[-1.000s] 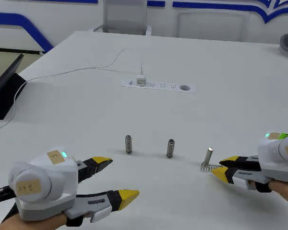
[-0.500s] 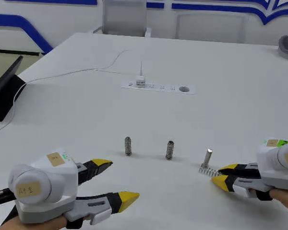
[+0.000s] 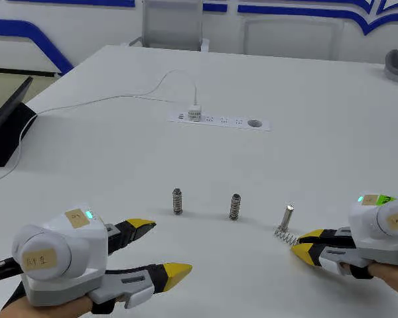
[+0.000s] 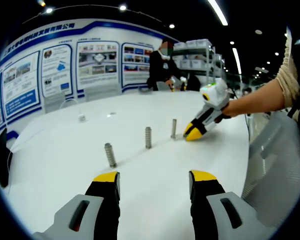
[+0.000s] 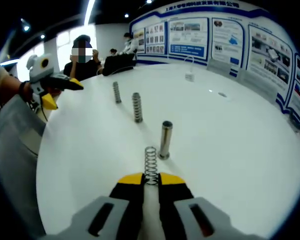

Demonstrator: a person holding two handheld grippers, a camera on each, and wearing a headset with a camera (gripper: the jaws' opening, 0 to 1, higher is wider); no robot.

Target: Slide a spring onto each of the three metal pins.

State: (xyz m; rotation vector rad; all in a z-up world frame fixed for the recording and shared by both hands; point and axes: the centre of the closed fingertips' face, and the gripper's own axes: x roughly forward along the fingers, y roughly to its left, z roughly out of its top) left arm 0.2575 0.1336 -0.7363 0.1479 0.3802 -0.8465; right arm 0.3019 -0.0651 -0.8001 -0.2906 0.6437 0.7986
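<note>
Three metal pins stand in a row on the white table [image 3: 331, 152]. The left pin [image 3: 178, 201] and the middle pin [image 3: 235, 207] each wear a spring. The right pin [image 3: 288, 216] is bare. My right gripper [image 3: 304, 244] is shut on one end of a loose spring [image 3: 284, 233], which slants beside the bare pin's foot. In the right gripper view the spring [image 5: 150, 164] sticks out of the right gripper [image 5: 150, 179], just short of the bare pin [image 5: 164, 139]. My left gripper [image 3: 160, 246] rests open at the near left, holding nothing, with its fingertips [image 4: 107, 177] wide apart.
A white power strip [image 3: 220, 120] with a plugged-in charger and cable lies further back. A dark screen [image 3: 5, 122] leans at the table's left edge. Chairs stand beyond the far edge. A seated person [image 5: 82, 57] shows in the background.
My right gripper has drawn back slightly toward me with the spring, and the spring now slants away from the pin's foot. The left gripper has stayed put.
</note>
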